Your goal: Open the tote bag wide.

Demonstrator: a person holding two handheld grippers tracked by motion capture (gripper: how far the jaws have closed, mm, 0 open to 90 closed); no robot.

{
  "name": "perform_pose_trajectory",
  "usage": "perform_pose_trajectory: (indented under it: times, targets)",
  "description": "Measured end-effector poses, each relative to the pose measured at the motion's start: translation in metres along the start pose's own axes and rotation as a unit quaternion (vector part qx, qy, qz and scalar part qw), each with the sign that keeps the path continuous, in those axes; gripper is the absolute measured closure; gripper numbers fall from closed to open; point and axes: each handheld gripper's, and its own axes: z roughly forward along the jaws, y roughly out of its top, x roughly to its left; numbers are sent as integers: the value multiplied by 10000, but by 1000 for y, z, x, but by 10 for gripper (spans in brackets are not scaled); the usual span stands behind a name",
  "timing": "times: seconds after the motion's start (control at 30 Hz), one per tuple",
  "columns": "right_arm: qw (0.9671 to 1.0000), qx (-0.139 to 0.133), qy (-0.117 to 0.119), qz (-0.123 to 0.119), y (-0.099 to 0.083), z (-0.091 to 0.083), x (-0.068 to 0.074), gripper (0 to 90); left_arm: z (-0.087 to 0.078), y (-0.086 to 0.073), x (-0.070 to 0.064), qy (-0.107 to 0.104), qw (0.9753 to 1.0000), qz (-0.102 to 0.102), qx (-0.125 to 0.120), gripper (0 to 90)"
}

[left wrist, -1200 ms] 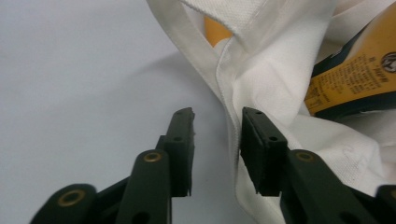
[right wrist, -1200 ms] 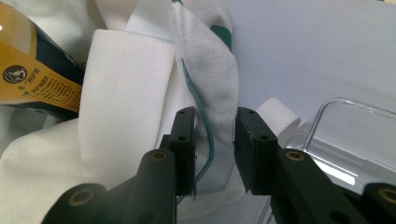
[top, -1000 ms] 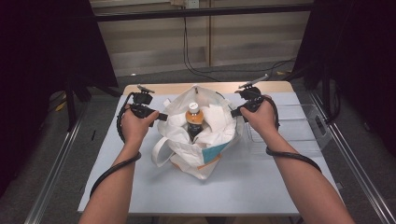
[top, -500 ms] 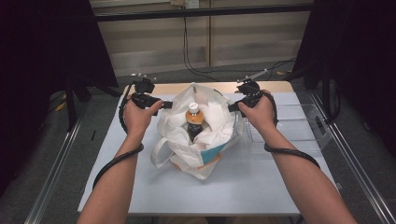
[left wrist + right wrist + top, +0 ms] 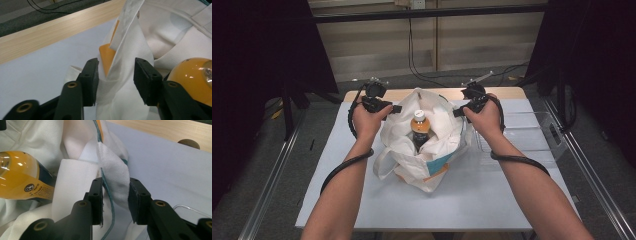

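So the white tote bag (image 5: 422,150) sits pretty much in the middle of the table (image 5: 492,200), standing up with its mouth pulled open toward both sides. Everything else is easiest to place off that bag.

Inside the bag, right in the opening, there's an upright bottle (image 5: 419,129) with an orange cap and an amber-looking drink in it. It pokes up between the two sides of the rim.

The left gripper (image 5: 393,108) is at the bag's left rim. In the left gripper view its jaws sit a moderate way apart with a fold of the bag's white fabric (image 5: 120,70) standing between them; the cloth touches the left jaw, but I honestly can't tell if it's properly pinched or just sitting in the gap. The bottle's rounded shoulder shows just to the right of that fold.

The right gripper (image 5: 458,112) is at the bag's right rim, opposite the other one. Its jaws are also partway open around a flap of rim with teal stitching (image 5: 112,185); again, whether the grip is tight I can't tell.

A clear plastic tray (image 5: 532,135) lies just right of the bag.
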Motion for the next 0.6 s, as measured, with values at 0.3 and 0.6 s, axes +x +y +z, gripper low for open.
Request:
perform_pose_trajectory:
  times: [0.3, 0.6]
  targets:
    - [10000, 61, 49, -19, -2, 3, -2, 739, 13, -3, 3, 47, 9998, -174, 65, 772]
    - [9999, 122, 98, 24, -7, 8, -4, 780, 19, -8, 6, -15, 9995, -276, 147, 885]
